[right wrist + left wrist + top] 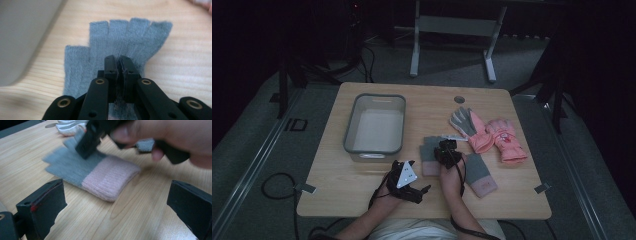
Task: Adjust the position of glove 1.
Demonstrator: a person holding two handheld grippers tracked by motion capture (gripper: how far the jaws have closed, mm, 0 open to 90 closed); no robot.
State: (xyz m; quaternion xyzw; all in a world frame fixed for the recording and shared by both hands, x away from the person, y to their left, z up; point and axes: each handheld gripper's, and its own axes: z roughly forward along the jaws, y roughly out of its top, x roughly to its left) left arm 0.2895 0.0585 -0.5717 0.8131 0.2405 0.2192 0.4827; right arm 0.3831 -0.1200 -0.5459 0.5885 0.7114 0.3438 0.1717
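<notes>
Right gripper [119,62]: jaws pinched shut on the grey knit of the near glove [117,42], at its palm. The glove lies flat on the table [362,190], just right of the grey bin [374,125], pink cuff toward the person. Left gripper [115,207]: jaws wide apart, holding nothing, near the cuff. Second grey glove [479,172] and pink gloves [504,140] lie to the right.

Bin [375,124] left of glove [430,155]; glove pair [492,134] right.
</notes>
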